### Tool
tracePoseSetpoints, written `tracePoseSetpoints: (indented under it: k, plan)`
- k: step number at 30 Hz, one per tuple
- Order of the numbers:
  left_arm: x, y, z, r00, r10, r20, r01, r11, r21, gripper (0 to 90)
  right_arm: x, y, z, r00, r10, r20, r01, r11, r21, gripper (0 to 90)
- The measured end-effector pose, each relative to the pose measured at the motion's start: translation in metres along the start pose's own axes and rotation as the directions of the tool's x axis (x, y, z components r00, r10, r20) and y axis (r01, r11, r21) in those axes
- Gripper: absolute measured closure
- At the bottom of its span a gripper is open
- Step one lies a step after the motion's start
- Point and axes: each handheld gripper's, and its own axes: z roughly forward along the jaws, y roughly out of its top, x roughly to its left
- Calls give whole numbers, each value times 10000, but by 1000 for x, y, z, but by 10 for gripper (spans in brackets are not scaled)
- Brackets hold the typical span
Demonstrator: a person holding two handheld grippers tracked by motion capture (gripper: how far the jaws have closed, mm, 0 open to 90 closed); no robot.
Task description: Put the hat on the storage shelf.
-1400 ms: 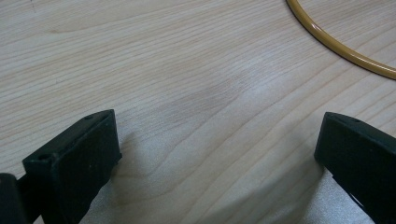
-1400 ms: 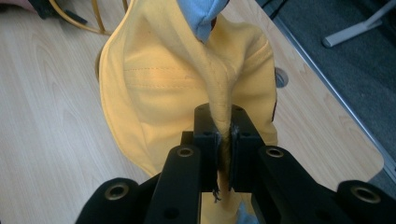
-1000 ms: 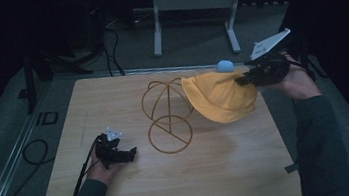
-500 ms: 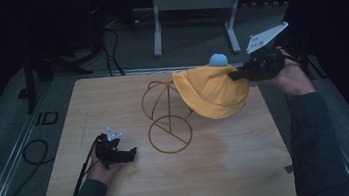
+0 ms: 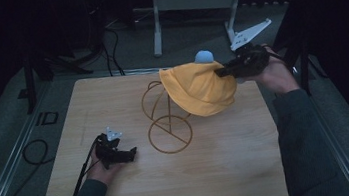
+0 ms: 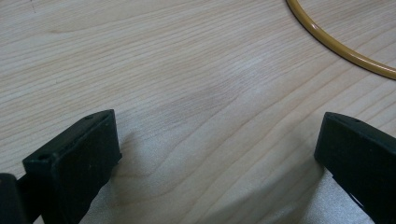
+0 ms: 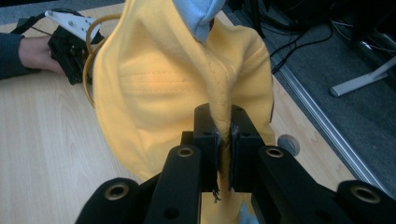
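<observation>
From above, a pale wooden bench (image 5: 232,171) stood on grey carpet in a dark room, a yellow hat (image 5: 200,87) held over a wire stand (image 5: 169,129) near its far edge. The left tongs (image 6: 210,163) rested apart on bare wood. The right tongs (image 7: 224,140) were clamped on the hat's fabric.

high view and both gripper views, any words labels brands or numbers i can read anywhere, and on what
"ID": this is how a small dark mark on the floor rail beside the table's left edge seems to read, but it is too blurred to be sure.
Yellow hat, wire stand, left gripper, right gripper: no text can be seen on any of them.
</observation>
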Motion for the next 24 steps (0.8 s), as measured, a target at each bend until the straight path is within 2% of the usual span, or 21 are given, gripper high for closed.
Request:
tracePoseSetpoints:
  k: [14, 24]
  plan:
    - [0, 0, 0, 10000, -29, 1, 29, 10000, -31, 1, 12, 26, 31, 9993, -361, -99, 363, 9991, 237, 841]
    - [0, 0, 0, 10000, -7, -3, 7, 10000, -29, 1, 21, 46, 42, 9982, -599, -52, 600, 9978, 286, 838]
